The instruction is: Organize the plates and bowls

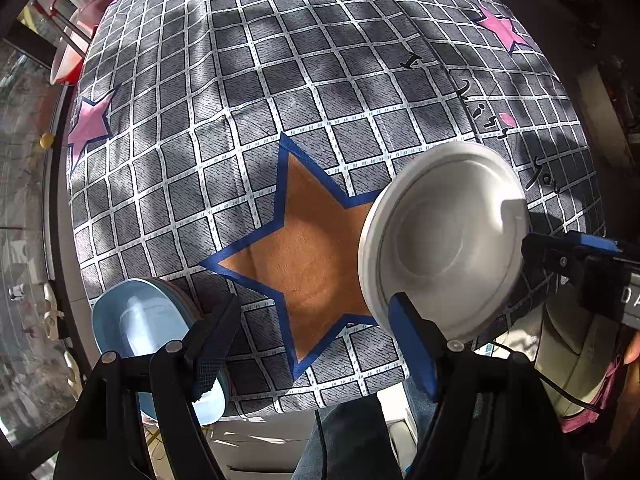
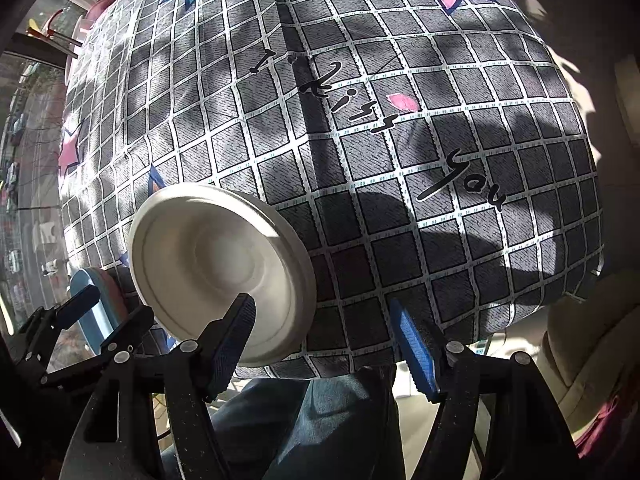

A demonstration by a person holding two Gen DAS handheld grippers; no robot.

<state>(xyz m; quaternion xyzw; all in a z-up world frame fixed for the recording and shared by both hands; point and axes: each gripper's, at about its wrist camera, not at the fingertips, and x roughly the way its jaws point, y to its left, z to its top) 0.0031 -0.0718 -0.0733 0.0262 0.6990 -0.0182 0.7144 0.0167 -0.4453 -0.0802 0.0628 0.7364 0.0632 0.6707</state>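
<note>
A white round plate [image 1: 440, 240] lies near the front edge of the table, on a grey checked cloth with stars [image 1: 280, 100]. It also shows in the right wrist view [image 2: 220, 272]. A light blue oblong dish [image 1: 140, 328] lies on other dishes at the front left corner, also visible in the right wrist view [image 2: 90, 308]. My left gripper [image 1: 316, 344] is open and empty, between the blue dish and the white plate. My right gripper [image 2: 324, 340] is open and empty, its left finger just in front of the plate's rim.
A pink basin [image 1: 76, 40] with red sticks stands beyond the far left corner. The person's jeans-clad leg [image 2: 320, 420] is below the table's front edge. A beige seat [image 2: 592, 340] is at the right.
</note>
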